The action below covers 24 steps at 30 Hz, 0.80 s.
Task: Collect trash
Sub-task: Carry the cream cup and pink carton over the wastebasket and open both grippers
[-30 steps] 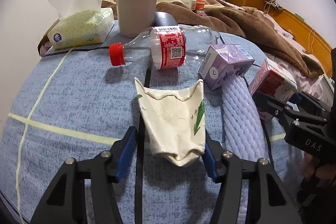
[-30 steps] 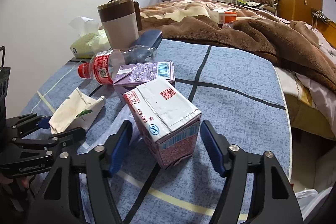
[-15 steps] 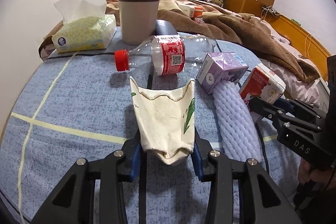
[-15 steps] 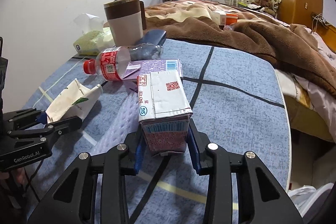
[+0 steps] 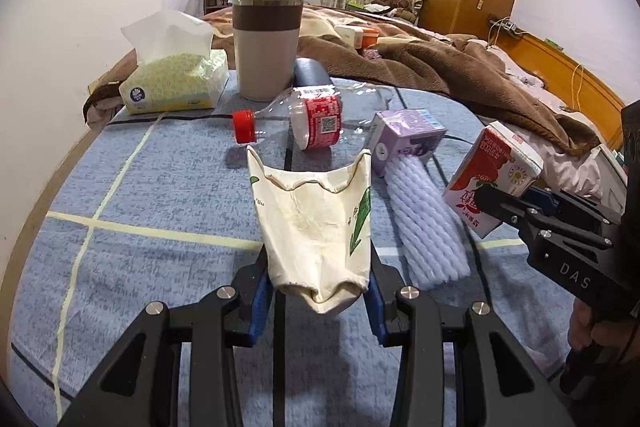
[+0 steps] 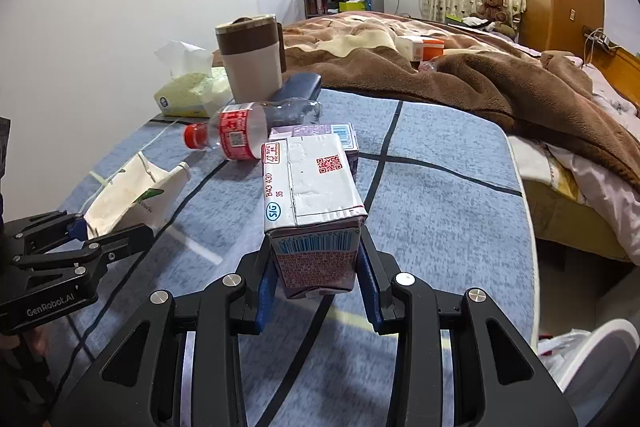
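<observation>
My left gripper [image 5: 318, 293] is shut on a crushed cream paper cup [image 5: 316, 223] and holds it above the blue bedcover. My right gripper [image 6: 316, 279] is shut on a red and white milk carton [image 6: 310, 199], lifted off the cover; the carton also shows in the left wrist view [image 5: 494, 173]. A purple carton [image 5: 404, 139], an empty plastic bottle with a red cap [image 5: 308, 121] and a white foam net sleeve [image 5: 426, 223] lie on the cover ahead.
A tan and brown tumbler [image 5: 266, 45], a tissue pack [image 5: 174, 77] and a dark blue case [image 6: 298, 89] stand at the far end. A brown blanket [image 6: 460, 75] covers the bed beyond. White bag and bin rim [image 6: 592, 351] at lower right.
Both grippers closed from open onto their items, the left on the paper cup and the right on the milk carton, and both items have risen off the cover.
</observation>
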Available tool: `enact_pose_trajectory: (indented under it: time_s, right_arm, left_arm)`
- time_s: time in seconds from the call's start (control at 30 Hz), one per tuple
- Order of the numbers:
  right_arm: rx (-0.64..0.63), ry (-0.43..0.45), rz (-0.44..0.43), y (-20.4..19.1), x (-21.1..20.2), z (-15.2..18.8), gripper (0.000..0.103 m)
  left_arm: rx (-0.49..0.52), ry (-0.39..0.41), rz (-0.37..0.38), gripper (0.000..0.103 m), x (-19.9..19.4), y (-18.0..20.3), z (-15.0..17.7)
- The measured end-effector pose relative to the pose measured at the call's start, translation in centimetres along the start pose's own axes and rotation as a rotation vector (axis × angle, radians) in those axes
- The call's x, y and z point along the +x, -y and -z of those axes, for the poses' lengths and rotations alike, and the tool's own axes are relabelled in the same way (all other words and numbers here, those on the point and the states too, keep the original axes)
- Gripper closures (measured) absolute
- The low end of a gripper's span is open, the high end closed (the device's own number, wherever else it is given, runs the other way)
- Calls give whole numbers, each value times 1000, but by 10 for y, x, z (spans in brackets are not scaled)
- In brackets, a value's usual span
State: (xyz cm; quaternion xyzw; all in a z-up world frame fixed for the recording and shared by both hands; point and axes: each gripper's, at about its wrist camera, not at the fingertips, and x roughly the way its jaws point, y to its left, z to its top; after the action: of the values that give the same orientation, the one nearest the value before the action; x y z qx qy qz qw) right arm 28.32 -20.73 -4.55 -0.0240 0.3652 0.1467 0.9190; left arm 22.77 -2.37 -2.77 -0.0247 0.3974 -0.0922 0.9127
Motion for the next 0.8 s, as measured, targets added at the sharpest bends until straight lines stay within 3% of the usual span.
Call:
enact_pose_trajectory:
  time_s: [0.8]
  right_arm:
    - [80, 110, 68, 14, -85, 26, 66]
  left_arm:
    - [116, 107, 79, 61, -69, 49, 15]
